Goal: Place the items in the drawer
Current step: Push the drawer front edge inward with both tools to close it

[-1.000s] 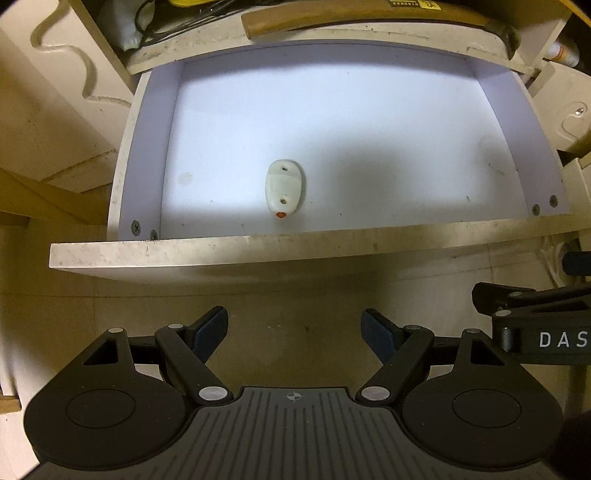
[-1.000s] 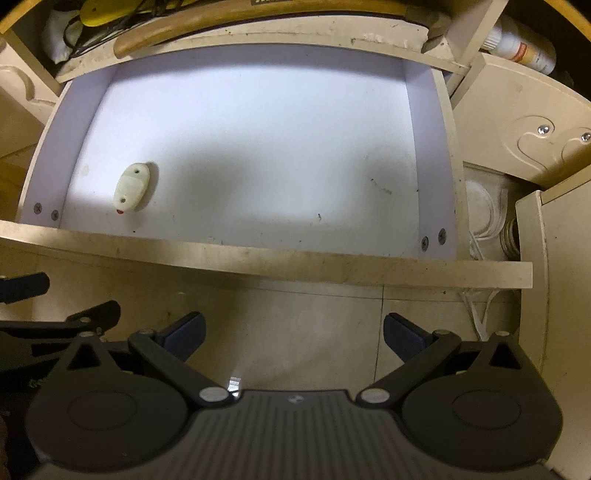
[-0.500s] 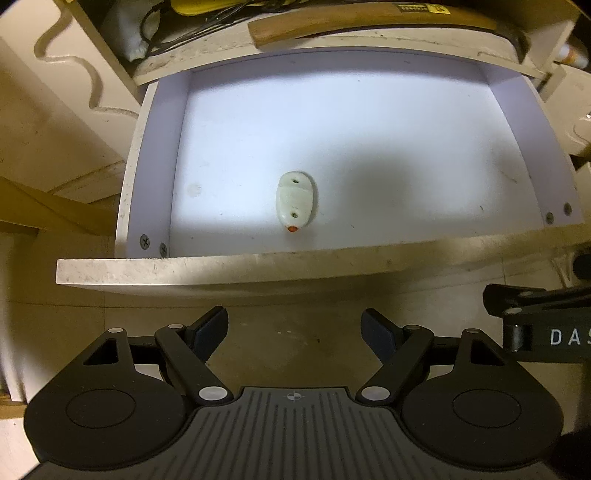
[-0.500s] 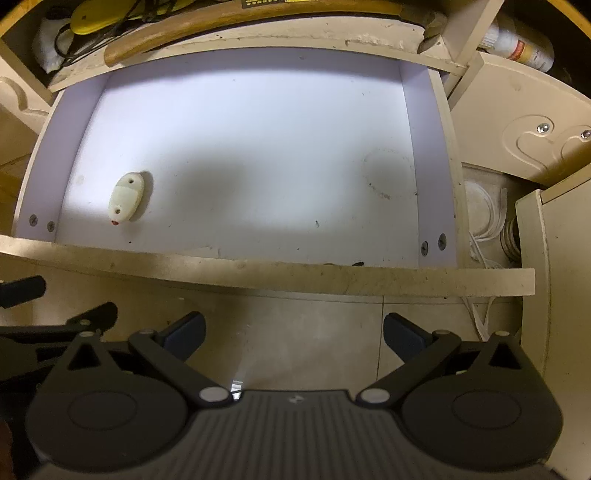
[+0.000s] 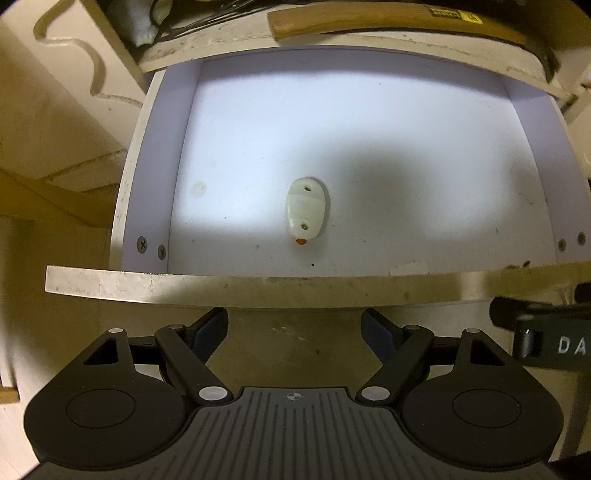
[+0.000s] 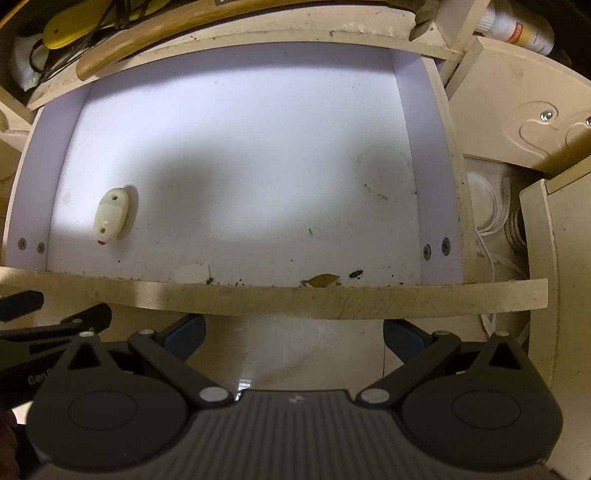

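Drawer (image 5: 347, 291), pulled fully out, lies ahead of both pairs of fingers, its front board crossing just beyond the fingertips in each wrist view. Left gripper (image 5: 294, 330): fingers spread wide, nothing between them. Right gripper (image 6: 293, 338): fingers likewise wide apart and empty. The right gripper's body shows at the right edge of the left view, so the two tools are held side by side, short of the drawer front.

Contents: one small white oval plastic piece (image 5: 306, 212) with two screw holes and an orange tip, lying flat on the drawer floor straight ahead of the left fingers and well to the left of the right fingers (image 6: 184, 334). A dry leaf (image 6: 320, 280) and dark crumbs lie against the inside of the front board, ahead of the right fingers.

Step in hand, as judged: with one item in the drawer and neither tool loaded, this is a pause between placements. No further item to be stored can be identified in either view, so the next move calls for turning away to find and grip one, or, if none remains, pushing the front board shut.

Surroundings: the drawer floor is pale, scuffed and brightly lit with a soft central shadow. Beyond it, a shelf edge (image 6: 236, 35) carries a wooden handle (image 5: 369, 20), a yellow tool (image 6: 74, 22) and cables; tiled floor lies beneath the fingers.
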